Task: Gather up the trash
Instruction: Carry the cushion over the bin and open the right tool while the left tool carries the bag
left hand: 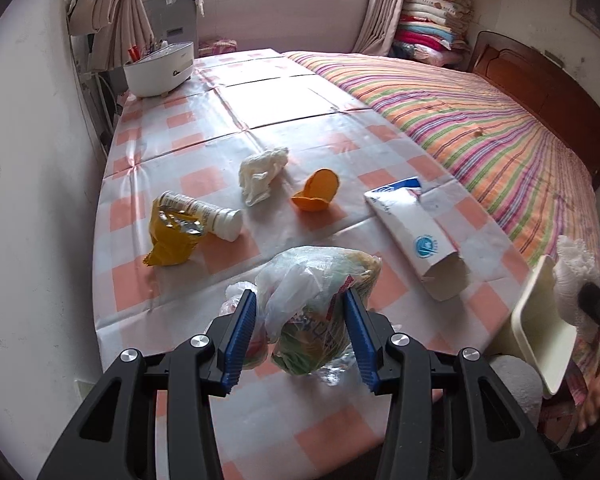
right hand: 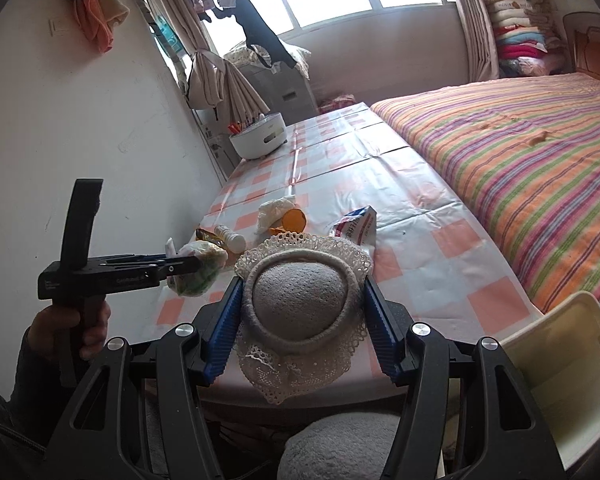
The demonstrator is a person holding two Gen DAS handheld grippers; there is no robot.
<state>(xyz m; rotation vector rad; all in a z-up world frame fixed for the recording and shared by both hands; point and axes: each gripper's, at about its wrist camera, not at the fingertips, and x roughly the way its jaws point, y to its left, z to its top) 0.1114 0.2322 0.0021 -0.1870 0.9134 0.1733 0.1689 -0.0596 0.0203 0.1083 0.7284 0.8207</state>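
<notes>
The left gripper (left hand: 300, 334) has its blue pads on either side of a clear plastic bag (left hand: 316, 308) at the near edge of the table (left hand: 188, 312); the pads touch the bag on both sides and clamp it. The bag holds crumpled green, yellow and red wrappers, packed together; single items inside cannot be told apart. The right gripper (right hand: 304, 320) is closed on a grey round cushion (right hand: 300, 304) with a white lace rim, held over the near table edge. A cream bin (right hand: 560, 380) stands off the table at near right; its contents are hidden in both views. On the checked cloth lie the loose items: a yellow foil packet (left hand: 172, 240) at left, torn open, touching a white bottle (left hand: 204, 214) that lies on its side; a crumpled tissue (left hand: 262, 174) beyond the bag; an orange peel (left hand: 316, 190) just right of the tissue; and a white carton (left hand: 416, 236) at right, lying flat with its open end toward the near side and nothing visible inside. A white pot (left hand: 160, 68) stands at the far left corner, with red-tipped items standing upright in it. A striped bed (left hand: 480, 120) lies along the right side of the table.
</notes>
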